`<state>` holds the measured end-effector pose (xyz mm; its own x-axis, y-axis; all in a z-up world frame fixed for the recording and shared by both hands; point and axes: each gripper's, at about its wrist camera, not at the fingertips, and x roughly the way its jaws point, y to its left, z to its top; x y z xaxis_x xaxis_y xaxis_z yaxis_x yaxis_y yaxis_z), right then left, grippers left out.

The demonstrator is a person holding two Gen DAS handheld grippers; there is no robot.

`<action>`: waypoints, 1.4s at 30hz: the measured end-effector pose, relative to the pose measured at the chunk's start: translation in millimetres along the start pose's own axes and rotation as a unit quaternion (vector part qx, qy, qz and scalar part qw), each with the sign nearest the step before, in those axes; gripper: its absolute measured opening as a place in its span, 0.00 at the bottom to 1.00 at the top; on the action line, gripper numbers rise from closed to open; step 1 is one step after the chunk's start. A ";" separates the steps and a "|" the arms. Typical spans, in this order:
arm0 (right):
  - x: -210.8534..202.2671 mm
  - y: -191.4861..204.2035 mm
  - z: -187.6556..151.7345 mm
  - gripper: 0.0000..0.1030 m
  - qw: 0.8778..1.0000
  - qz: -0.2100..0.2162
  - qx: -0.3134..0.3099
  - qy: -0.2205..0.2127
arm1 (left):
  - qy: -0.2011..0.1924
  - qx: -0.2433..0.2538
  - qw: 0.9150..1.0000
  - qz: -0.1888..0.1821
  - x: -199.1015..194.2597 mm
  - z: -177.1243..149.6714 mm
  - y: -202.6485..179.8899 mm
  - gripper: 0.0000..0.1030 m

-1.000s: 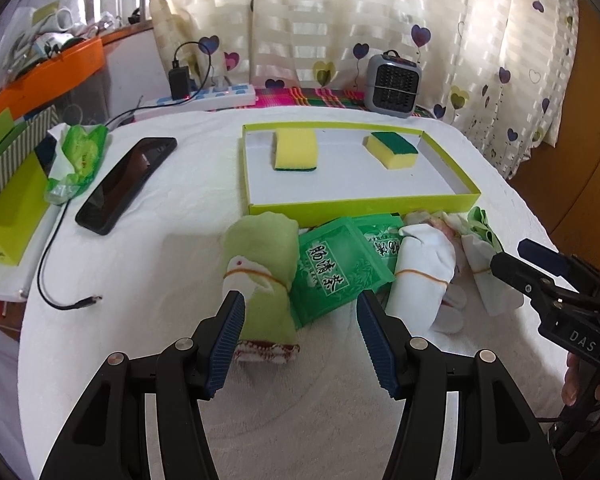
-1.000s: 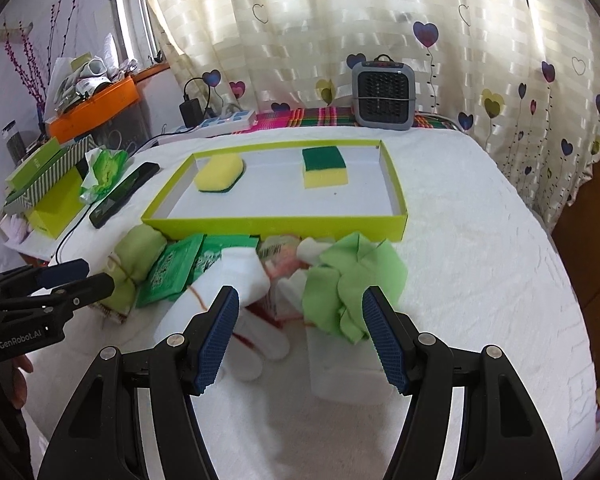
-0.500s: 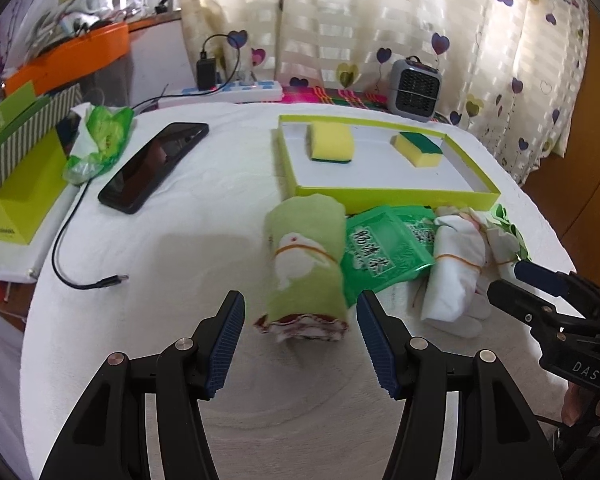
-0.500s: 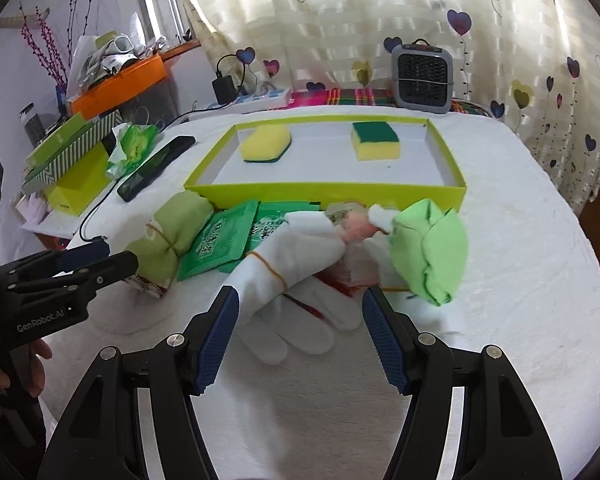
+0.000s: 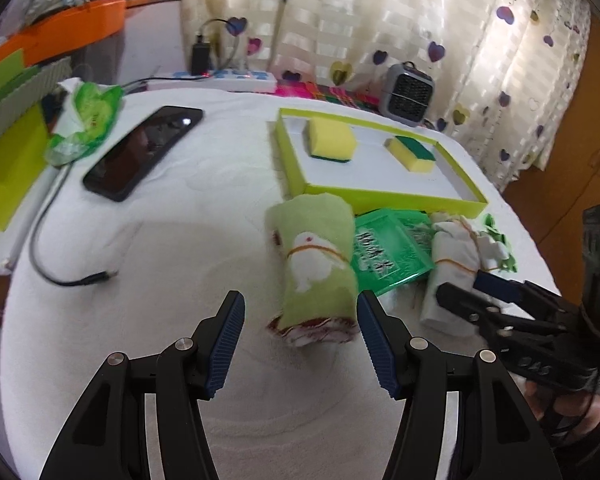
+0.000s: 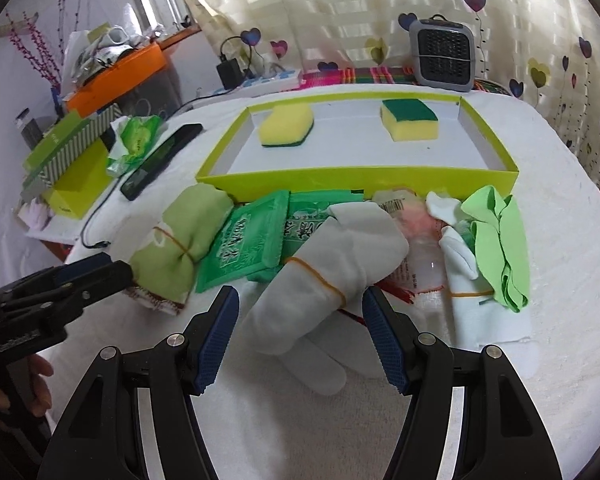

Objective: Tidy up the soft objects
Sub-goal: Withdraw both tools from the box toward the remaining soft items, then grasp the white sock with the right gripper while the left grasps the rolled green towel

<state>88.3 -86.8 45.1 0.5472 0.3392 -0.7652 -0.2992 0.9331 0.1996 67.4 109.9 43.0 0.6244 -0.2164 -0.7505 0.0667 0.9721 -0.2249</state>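
Observation:
A rolled green towel (image 5: pixel 314 264) with a white rabbit print, bound by a rubber band, lies in front of the yellow-green tray (image 5: pixel 384 195). My left gripper (image 5: pixel 300 332) stands open around its near end, pads apart from the cloth. To its right lie green tissue packs (image 5: pixel 388 254) and a rolled white glove (image 6: pixel 332 276). My right gripper (image 6: pixel 300 336) is open astride that glove without pressing it. Two yellow sponges (image 6: pixel 286 126) (image 6: pixel 410 120) sit in the tray (image 6: pixel 356 178). A light-green cloth (image 6: pixel 500 240) lies at the right end of the row.
A black phone (image 5: pixel 144 152), a loose cable (image 5: pixel 60 264), a green tissue bag (image 5: pixel 86 120) and a yellow-green box (image 5: pixel 4 172) sit to the left. A grey heater (image 6: pixel 442 54) and a power strip (image 6: pixel 268 80) stand behind the tray. The table edge curves off at right.
Both grippers moved left and lower. The left one came from the tissue packs to the green towel roll; the right one went from the green cloth to the rolled white glove. Openings unchanged.

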 end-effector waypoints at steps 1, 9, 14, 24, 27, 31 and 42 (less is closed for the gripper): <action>2.0 1.0 0.3 0.63 1.000 -0.010 -0.003 0.002 | 0.002 -0.002 1.000 -0.004 2.1 1.7 -0.6 0.57; 11.4 -1.1 1.5 0.63 1.000 -0.021 0.006 0.013 | 0.024 0.003 1.000 0.018 26.8 17.2 -2.7 0.57; 13.8 -3.0 1.7 0.61 1.000 -0.024 0.009 0.011 | 0.035 0.004 0.999 0.012 36.7 21.2 -3.8 0.57; 12.4 -5.2 -0.3 0.44 1.000 -0.017 0.006 0.008 | 0.036 -0.033 0.999 -0.010 41.5 20.1 7.3 0.57; 11.5 -6.0 -1.2 0.42 1.000 -0.016 0.006 0.006 | 0.034 -0.034 0.999 -0.011 41.2 19.9 8.6 0.54; 9.2 -6.8 -2.1 0.36 1.000 -0.013 0.005 0.003 | 0.032 -0.037 0.998 -0.027 41.2 20.1 9.1 0.38; 2.5 -10.4 -5.0 0.24 1.000 0.002 0.004 -0.007 | 0.019 -0.029 0.999 -0.027 33.8 18.1 1.4 0.30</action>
<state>88.8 -96.2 38.0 0.5573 0.3448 -0.7553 -0.2950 0.9326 0.2080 102.7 105.6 28.6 0.5909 -0.2724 -0.7594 0.0529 0.9523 -0.3004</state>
